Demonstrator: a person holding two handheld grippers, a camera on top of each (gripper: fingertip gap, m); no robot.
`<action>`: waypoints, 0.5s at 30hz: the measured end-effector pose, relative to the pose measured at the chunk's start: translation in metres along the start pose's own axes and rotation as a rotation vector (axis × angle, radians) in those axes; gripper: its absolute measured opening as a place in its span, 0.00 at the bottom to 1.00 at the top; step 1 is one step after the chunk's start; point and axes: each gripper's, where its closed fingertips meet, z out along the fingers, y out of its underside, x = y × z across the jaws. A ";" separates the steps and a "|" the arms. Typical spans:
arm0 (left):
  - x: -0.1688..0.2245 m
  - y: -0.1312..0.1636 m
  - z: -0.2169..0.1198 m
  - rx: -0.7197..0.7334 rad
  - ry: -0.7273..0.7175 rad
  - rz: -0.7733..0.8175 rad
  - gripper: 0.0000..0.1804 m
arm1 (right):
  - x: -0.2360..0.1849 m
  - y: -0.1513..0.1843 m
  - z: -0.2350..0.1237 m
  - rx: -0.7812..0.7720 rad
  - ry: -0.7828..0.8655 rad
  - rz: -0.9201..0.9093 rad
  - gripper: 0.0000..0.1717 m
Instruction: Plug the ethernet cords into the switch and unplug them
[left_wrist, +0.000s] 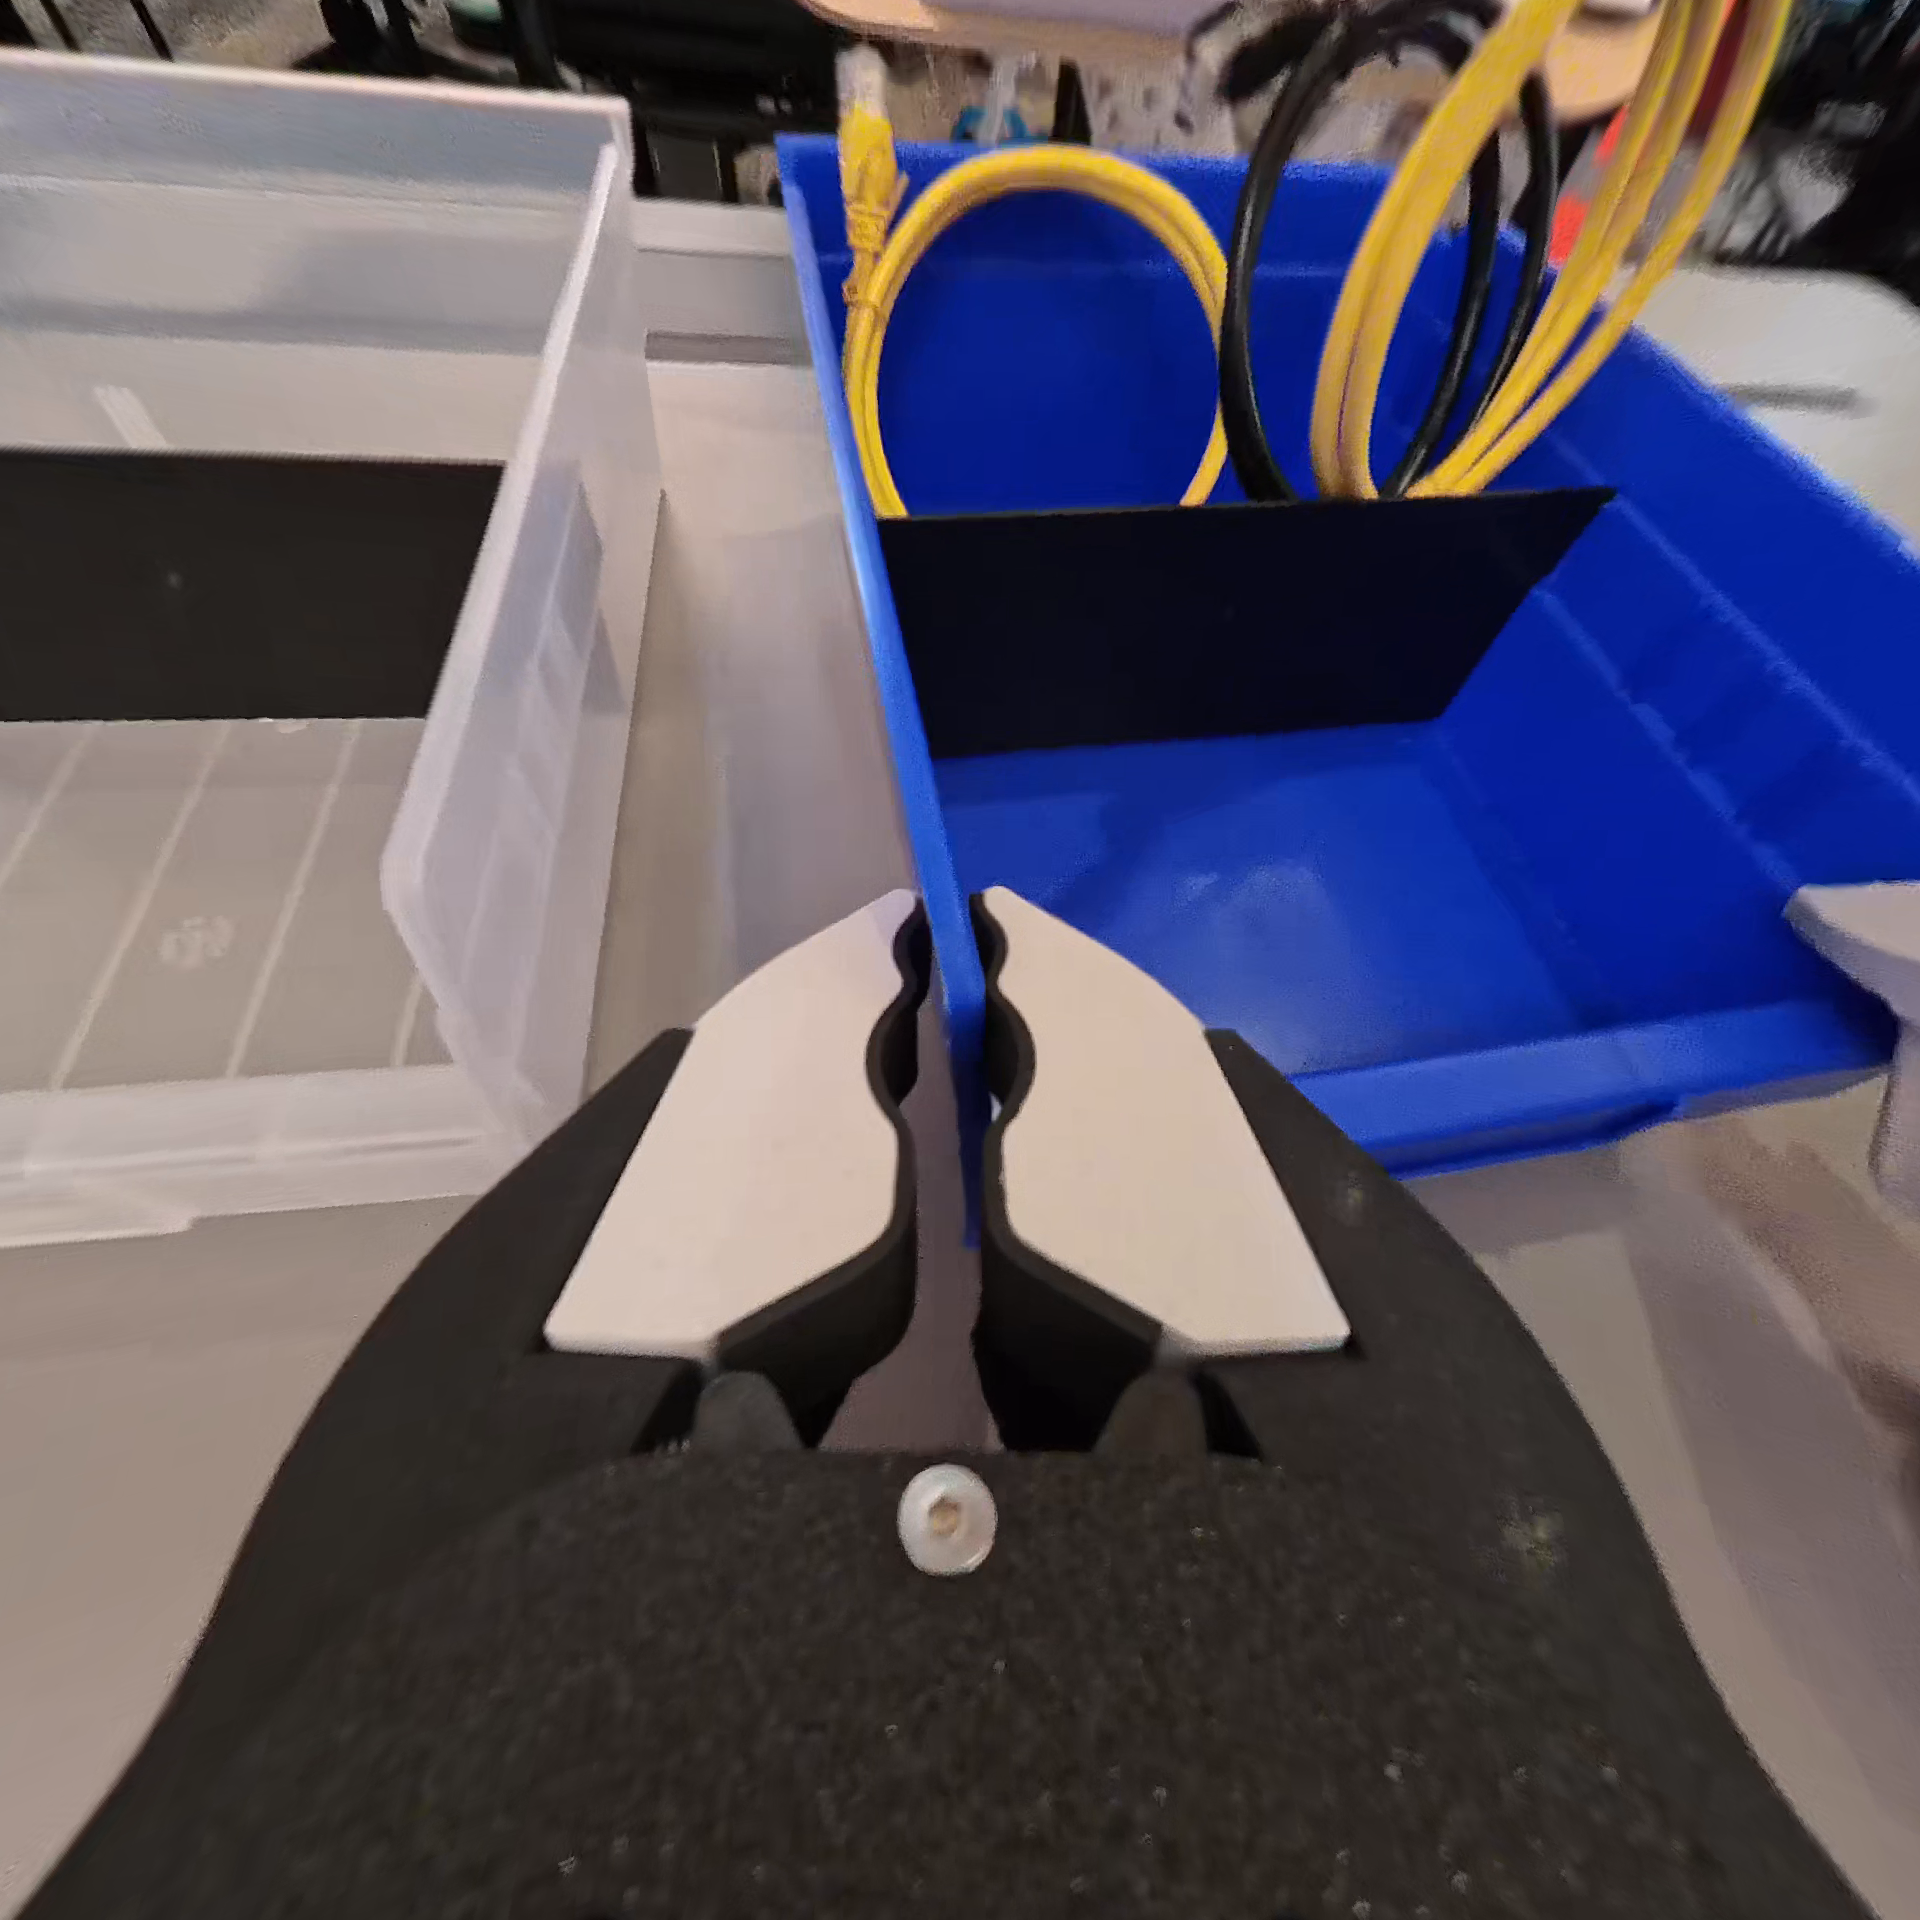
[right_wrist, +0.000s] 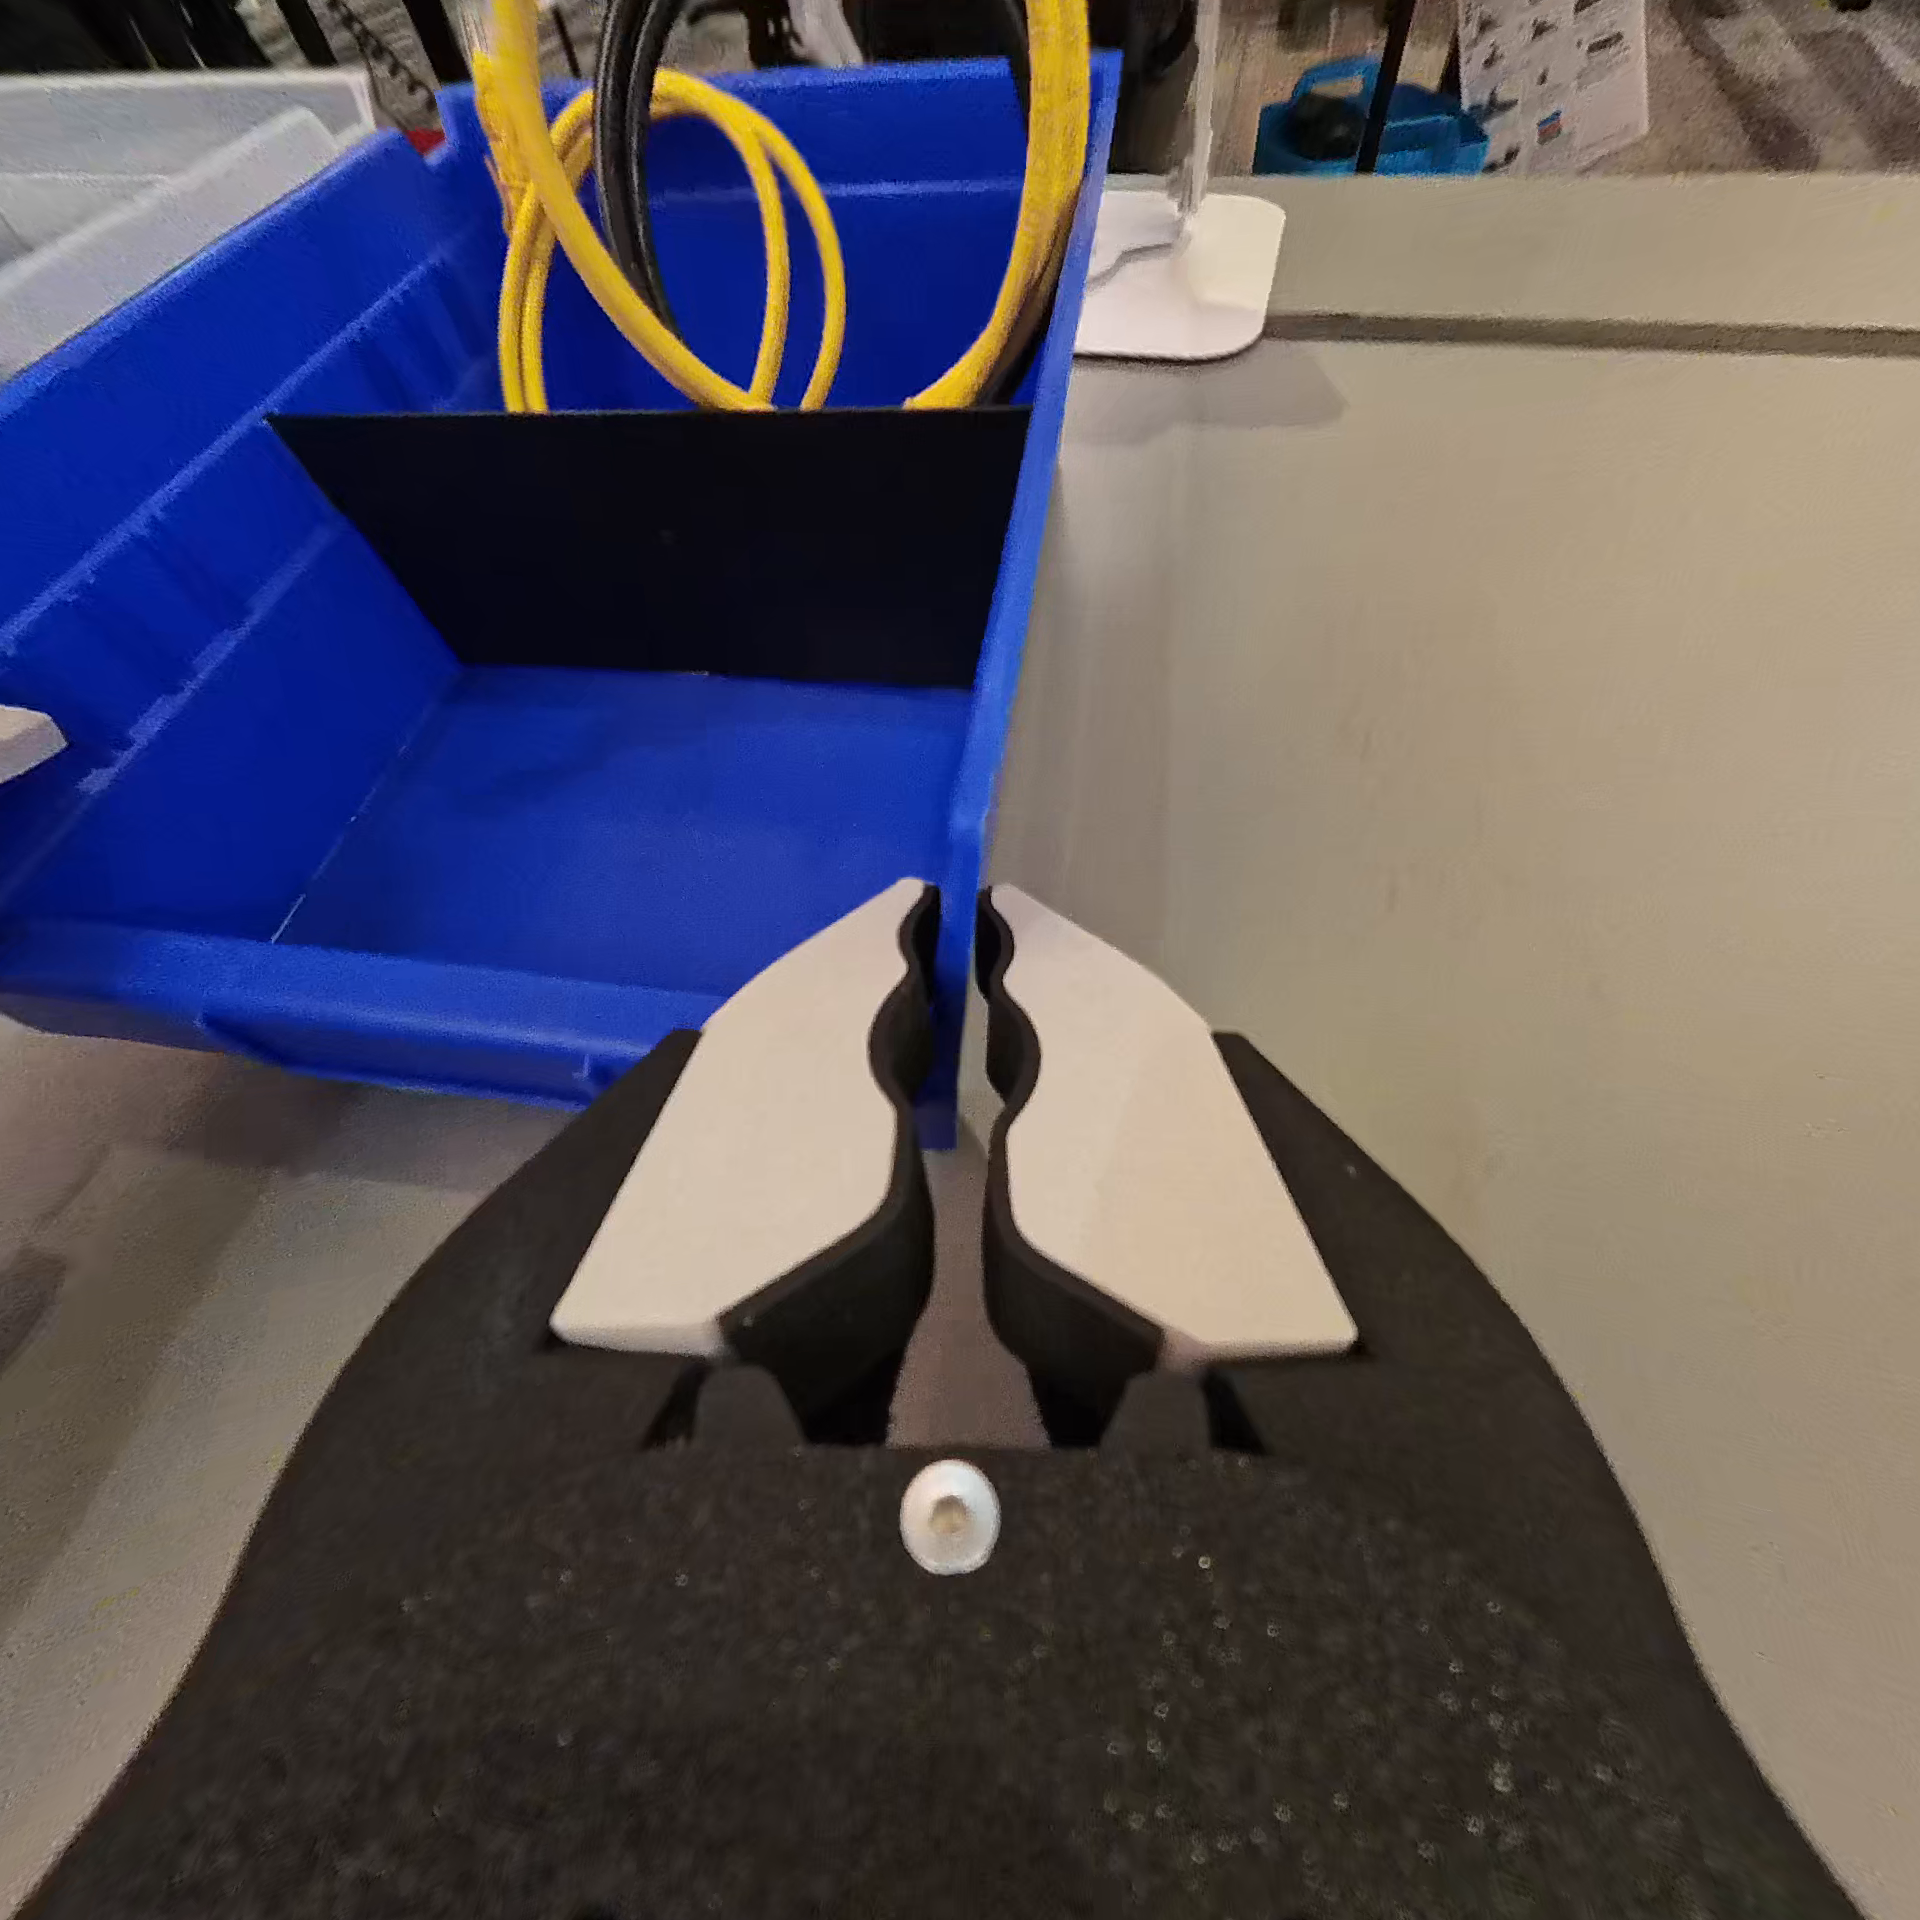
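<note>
Nearest the lens, both pairs of tongs are clamped on the open blue plastic bin (left_wrist: 1455, 935): the left tongs (left_wrist: 948, 914) pinch its left side wall near the front corner, pads pressed on either face of the wall, and the right tongs (right_wrist: 958, 909) pinch its right side wall the same way. Inside the bin a black divider panel (left_wrist: 1195, 613) stands crosswise; the front compartment shows only bare blue floor. Behind the divider, in the rear compartment, coiled yellow ethernet cords (left_wrist: 1039, 177) and a black cable (left_wrist: 1257, 312) stick up above the rim, one yellow plug (left_wrist: 868, 156) pointing upward at the bin's back left corner. Left of the bin, near but apart from it, stands a clear plastic storage bin (left_wrist: 499, 727). Right of the bin, towards its back, a white flat stand base (right_wrist: 1174, 291) rests on the grey worktop (right_wrist: 1455, 727)
</note>
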 end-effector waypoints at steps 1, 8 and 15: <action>0.002 0.000 -0.001 0.023 0.021 -0.026 0.05 | 0.000 0.001 -0.001 0.011 -0.018 0.002 0.03; -0.001 -0.002 -0.027 -0.006 0.243 -0.162 0.19 | 0.005 -0.010 -0.042 0.084 -0.179 -0.116 0.11; -0.111 -0.011 -0.112 0.079 0.173 -0.156 0.13 | -0.032 -0.037 -0.080 0.142 -0.345 -0.223 0.10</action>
